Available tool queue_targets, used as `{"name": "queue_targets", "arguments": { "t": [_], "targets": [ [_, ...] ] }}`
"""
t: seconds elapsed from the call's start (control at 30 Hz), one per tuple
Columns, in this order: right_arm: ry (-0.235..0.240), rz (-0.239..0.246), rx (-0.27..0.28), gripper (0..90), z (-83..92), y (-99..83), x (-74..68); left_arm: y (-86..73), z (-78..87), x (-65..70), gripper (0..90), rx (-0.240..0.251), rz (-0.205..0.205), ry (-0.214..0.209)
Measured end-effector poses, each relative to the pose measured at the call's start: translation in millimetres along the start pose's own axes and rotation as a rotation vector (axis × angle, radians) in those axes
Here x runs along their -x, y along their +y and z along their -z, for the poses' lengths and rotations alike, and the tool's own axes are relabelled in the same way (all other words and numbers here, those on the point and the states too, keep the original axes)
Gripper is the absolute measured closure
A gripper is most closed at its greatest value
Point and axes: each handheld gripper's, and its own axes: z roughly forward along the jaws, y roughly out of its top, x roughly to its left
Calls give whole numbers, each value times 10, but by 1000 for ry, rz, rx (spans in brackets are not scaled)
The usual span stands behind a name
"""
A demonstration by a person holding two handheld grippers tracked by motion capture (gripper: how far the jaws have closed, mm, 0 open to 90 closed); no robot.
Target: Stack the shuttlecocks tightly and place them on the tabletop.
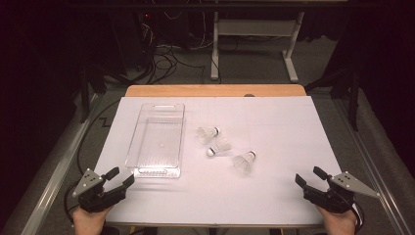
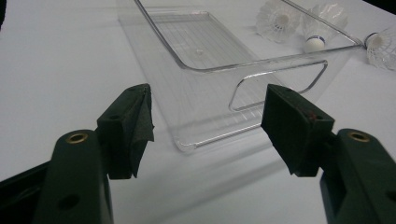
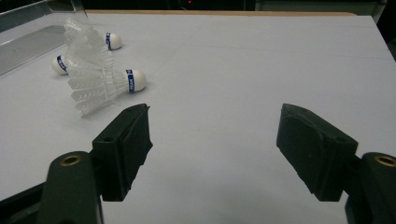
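Two hands come in at the near edge of the tabletop (image 1: 274, 196), one at each corner, each holding a gripper low over the white surface and aimed inward toward the middle. The left gripper (image 1: 122, 176) sits just short of the near end of one clear plastic bin (image 1: 142, 147); its jaws stand wide apart with nothing between them, and in the left gripper view the bin's handle cut-out lies straight ahead of them. The right gripper (image 1: 309, 176) rests at the near right corner, jaws likewise spread wide and empty, well apart from the shuttlecocks.

Three white shuttlecocks lie on their sides just right of the bin: one farthest back (image 1: 207, 133), one in the middle (image 1: 219, 146) touching or nearly touching it, and one nearest the right gripper (image 1: 244, 161), slightly apart. Each has a white cork with a blue band.
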Motion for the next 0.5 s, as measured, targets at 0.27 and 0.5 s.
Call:
{"name": "queue_targets", "arguments": {
  "t": [0.27,0.5],
  "targets": [
    [3,0,0,266,-3,3,-5,-4,1,13,348,2,0,-4],
    [-1,-3,0,266,3,-2,1,2,-4,19,348,-1,-7,-3]
  ]
}}
